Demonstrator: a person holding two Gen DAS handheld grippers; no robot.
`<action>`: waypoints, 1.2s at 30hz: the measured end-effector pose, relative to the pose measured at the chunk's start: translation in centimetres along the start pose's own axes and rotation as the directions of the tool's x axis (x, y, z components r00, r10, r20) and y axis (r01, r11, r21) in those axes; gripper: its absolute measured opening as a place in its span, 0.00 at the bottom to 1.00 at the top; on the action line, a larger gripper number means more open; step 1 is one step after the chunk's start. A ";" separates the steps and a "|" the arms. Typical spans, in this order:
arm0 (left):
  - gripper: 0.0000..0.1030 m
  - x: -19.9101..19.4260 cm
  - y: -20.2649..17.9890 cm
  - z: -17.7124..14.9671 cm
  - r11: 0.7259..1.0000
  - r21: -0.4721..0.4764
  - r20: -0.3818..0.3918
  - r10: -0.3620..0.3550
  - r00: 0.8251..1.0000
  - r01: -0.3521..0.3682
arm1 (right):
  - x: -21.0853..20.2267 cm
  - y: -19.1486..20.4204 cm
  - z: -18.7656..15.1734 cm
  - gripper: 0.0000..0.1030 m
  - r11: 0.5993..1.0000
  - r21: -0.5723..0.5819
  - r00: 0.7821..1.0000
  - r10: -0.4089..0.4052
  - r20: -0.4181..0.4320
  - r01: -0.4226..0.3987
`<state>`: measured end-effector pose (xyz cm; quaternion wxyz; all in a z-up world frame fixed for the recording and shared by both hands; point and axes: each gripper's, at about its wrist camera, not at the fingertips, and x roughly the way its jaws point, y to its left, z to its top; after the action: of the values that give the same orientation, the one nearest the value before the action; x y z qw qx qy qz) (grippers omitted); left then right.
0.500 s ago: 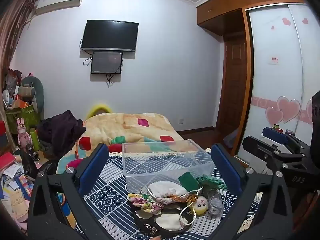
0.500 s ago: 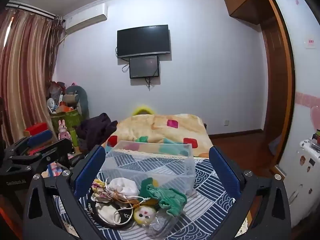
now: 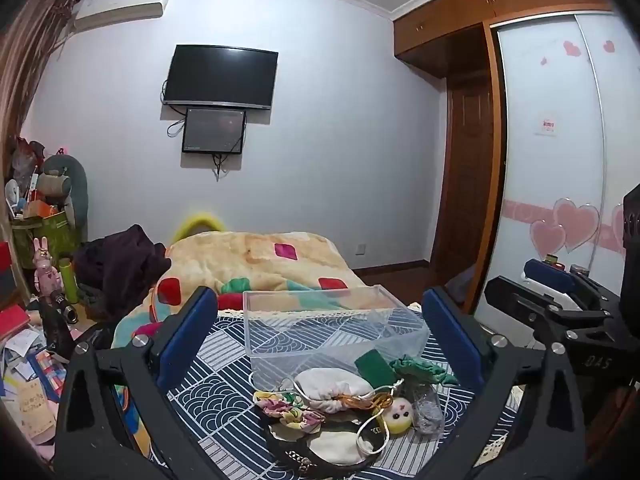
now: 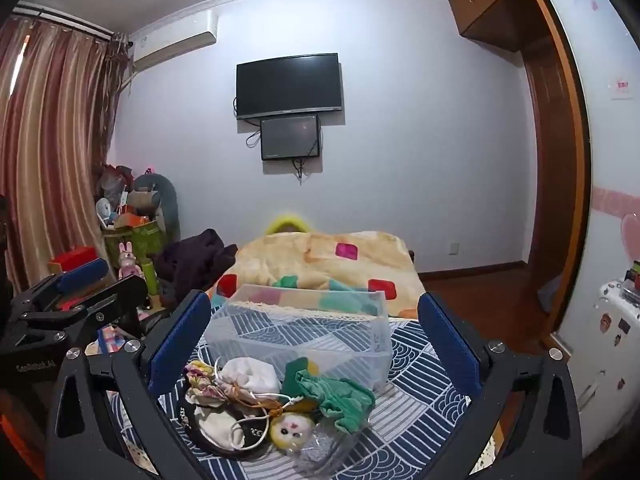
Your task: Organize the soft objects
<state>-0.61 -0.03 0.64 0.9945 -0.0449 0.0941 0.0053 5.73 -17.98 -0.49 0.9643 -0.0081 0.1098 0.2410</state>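
Note:
A pile of soft things lies on the blue patterned table: a white drawstring pouch, a floral scrunchie, a green cloth, a small yellow doll and a black-rimmed pouch. A clear plastic box stands empty just behind the pile. My left gripper is open above the pile, touching nothing. My right gripper is open over the same pile, with the box ahead. Each gripper shows at the edge of the other's view.
A bed with a yellow patchwork blanket lies beyond the table. Clutter, toys and papers fill the left side. A wardrobe with heart stickers stands at the right. A TV hangs on the far wall.

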 end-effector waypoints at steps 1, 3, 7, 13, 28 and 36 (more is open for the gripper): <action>1.00 0.1 0.1 0.0 1.000 -0.001 -0.002 0.004 1.000 -0.004 | 0.0 0.0 0.0 1.00 1.000 0.000 1.000 0.001 -0.001 -0.001; 1.00 0.2 0.2 0.0 1.000 -0.003 -0.005 0.006 1.000 -0.006 | 0.0 0.0 0.2 1.00 1.000 0.001 1.000 0.000 -0.001 0.000; 1.00 0.3 0.2 0.0 1.000 -0.008 -0.010 -0.001 1.000 0.000 | -0.7 0.0 0.3 1.00 1.000 0.010 1.000 -0.007 0.013 0.006; 1.00 0.2 0.1 -0.1 1.000 -0.001 -0.006 0.003 1.000 -0.003 | -0.8 -0.4 0.4 1.00 1.000 0.028 1.000 -0.006 0.013 0.005; 1.00 0.3 0.1 -0.3 1.000 -0.004 -0.006 0.005 1.000 -0.005 | -0.8 -0.3 0.2 1.00 1.000 0.023 1.000 0.004 0.016 -0.005; 1.00 0.3 0.2 -0.3 1.000 -0.005 -0.003 0.009 1.000 -0.009 | -0.9 -0.2 0.2 1.00 1.000 0.021 1.000 0.007 0.020 -0.008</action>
<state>-0.38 0.11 0.31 0.9943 -0.0468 0.0956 0.0098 5.09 -18.51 -0.10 0.9644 0.0050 0.1026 0.2436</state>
